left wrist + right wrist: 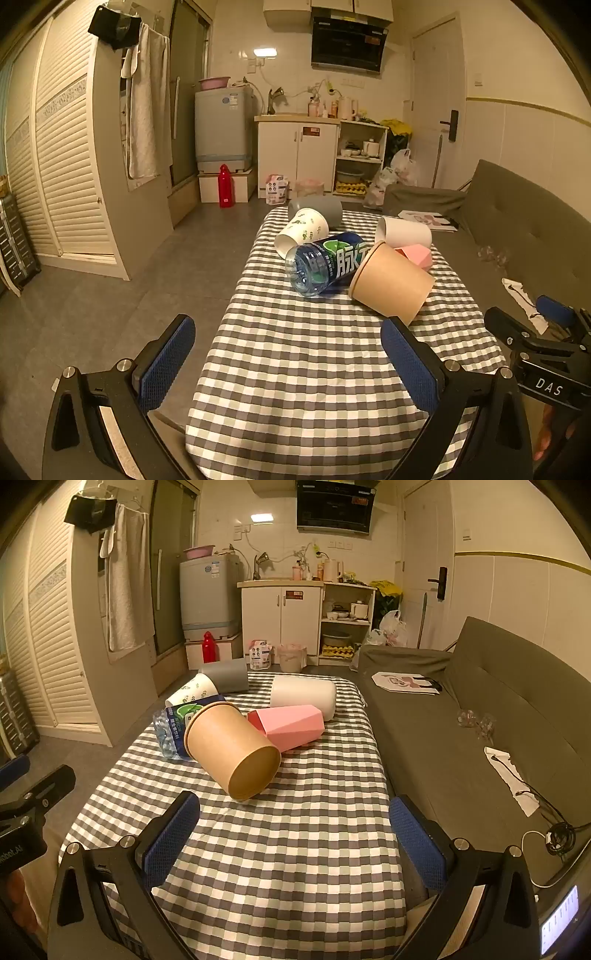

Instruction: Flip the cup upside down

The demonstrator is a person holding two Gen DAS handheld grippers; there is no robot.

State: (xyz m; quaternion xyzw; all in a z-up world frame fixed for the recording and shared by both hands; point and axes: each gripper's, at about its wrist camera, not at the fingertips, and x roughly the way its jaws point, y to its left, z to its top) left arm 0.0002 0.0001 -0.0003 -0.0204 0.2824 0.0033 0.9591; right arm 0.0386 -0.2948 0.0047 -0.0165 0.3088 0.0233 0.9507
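Reaching with both claws released, the right claw (293,834) risks nudging the tilted brown cup (236,747), which could roll into the bottle (170,731) beside it; left claw (288,356) idle.

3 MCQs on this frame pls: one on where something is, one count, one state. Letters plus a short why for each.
1. Where does the pink cup lie?
A. between the brown paper cup and the white cup
B. on the sofa
C. inside the grey cup

2. How many cups lie on the checked table, not counting the bottle?
A. three
B. five
C. seven

3. What state is the right claw in?
A. shut on the brown cup
B. open, holding nothing
C. shut on the bottle

Answers:
1. A: the right wrist view shows it between the brown paper cup and the white cup.
2. B: brown, pink, white, the grey cup and the printed paper cup, beside the blue bottle.
3. B: its jaws stand wide apart over bare cloth, short of the cups.
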